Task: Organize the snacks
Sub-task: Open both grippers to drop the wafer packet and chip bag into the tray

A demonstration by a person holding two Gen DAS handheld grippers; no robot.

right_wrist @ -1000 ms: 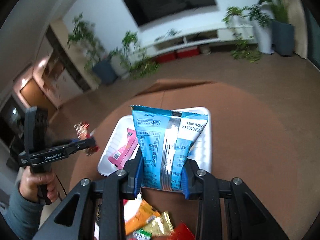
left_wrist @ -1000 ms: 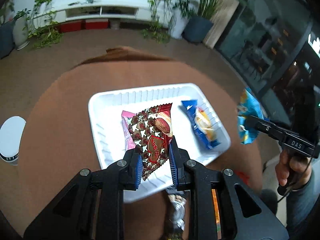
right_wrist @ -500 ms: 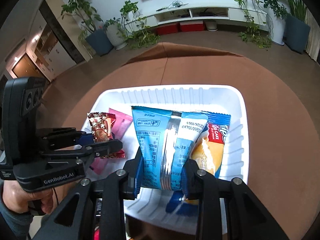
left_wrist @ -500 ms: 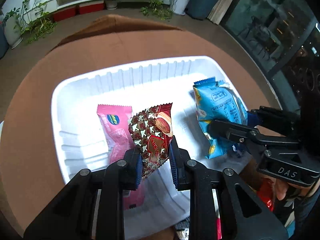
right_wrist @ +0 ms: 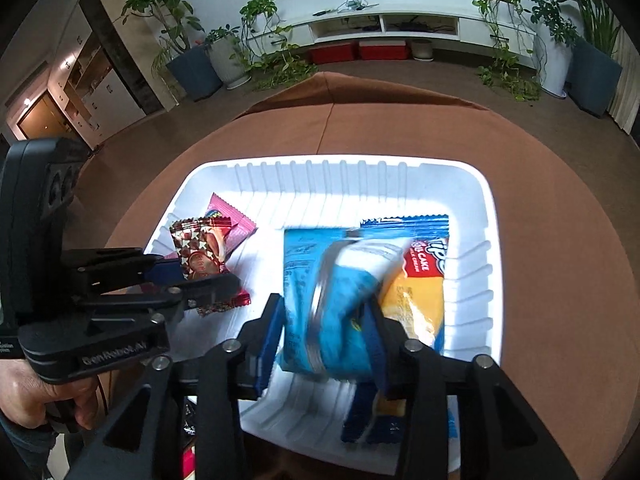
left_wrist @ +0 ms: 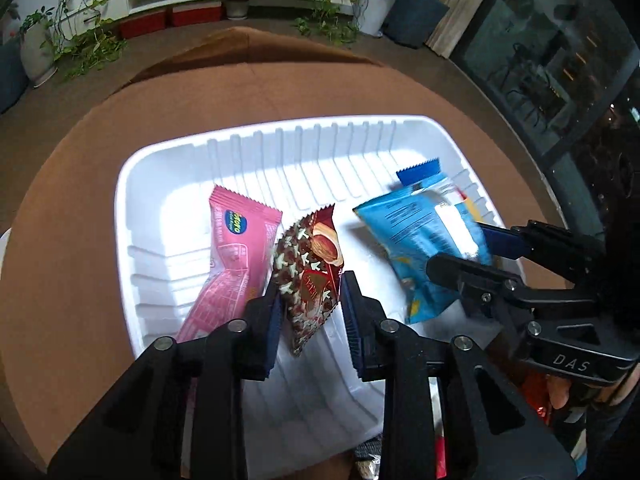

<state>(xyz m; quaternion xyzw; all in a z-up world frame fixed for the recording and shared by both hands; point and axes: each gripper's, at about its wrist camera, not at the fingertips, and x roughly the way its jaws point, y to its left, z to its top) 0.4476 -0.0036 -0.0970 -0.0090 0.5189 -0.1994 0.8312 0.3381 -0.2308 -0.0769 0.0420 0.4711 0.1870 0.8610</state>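
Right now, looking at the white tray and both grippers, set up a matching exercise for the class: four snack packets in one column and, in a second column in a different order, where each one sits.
Packets
1. pink packet
2. brown starred packet
3. light blue packet
4. roll cake packet

Places
A. between the left gripper's fingers
B. lying in the white tray, partly under the light blue one
C. between the right gripper's fingers
D. lying in the tray at the left gripper's left side

Pairs: 1-D, 2-A, 3-C, 4-B
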